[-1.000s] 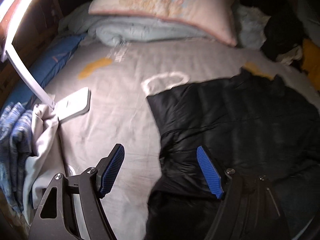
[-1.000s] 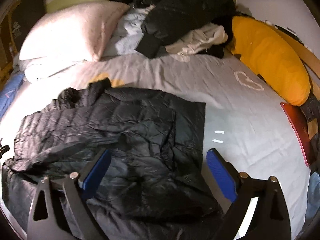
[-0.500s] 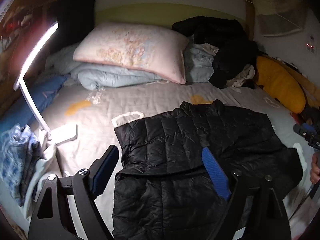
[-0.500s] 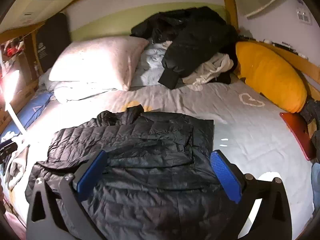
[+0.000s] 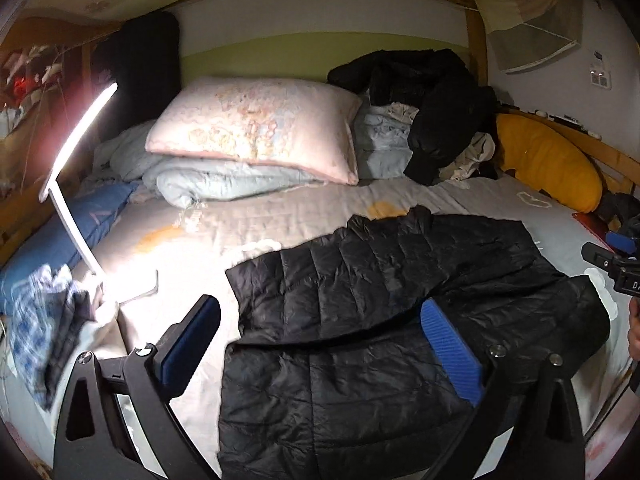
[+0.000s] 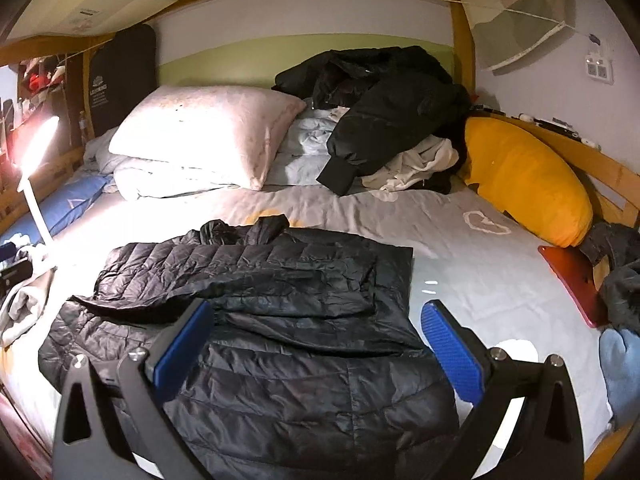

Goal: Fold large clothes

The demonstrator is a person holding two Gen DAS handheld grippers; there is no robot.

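A black quilted puffer jacket (image 5: pixel 384 320) lies flat on the grey bedsheet (image 5: pixel 240 232), sleeves folded across its body, collar toward the pillows. It fills the near middle in the right wrist view (image 6: pixel 280 320). My left gripper (image 5: pixel 320 344) is open and empty, raised above the jacket's left near part. My right gripper (image 6: pixel 316 344) is open and empty, raised above the jacket's near right part. The right gripper's tip (image 5: pixel 616 256) shows at the right edge of the left wrist view.
A lit white desk lamp (image 5: pixel 76 184) and a plaid cloth (image 5: pixel 40 320) lie at the left. A pink pillow (image 6: pixel 204 132) on a folded blanket, a pile of dark clothes (image 6: pixel 380 112), an orange cushion (image 6: pixel 524 184) and a red tablet (image 6: pixel 572 284) ring the bed.
Both grippers have pulled back and risen away from the jacket, so more of the bed and headboard shows. The jacket lies still. Both jaws stay open.
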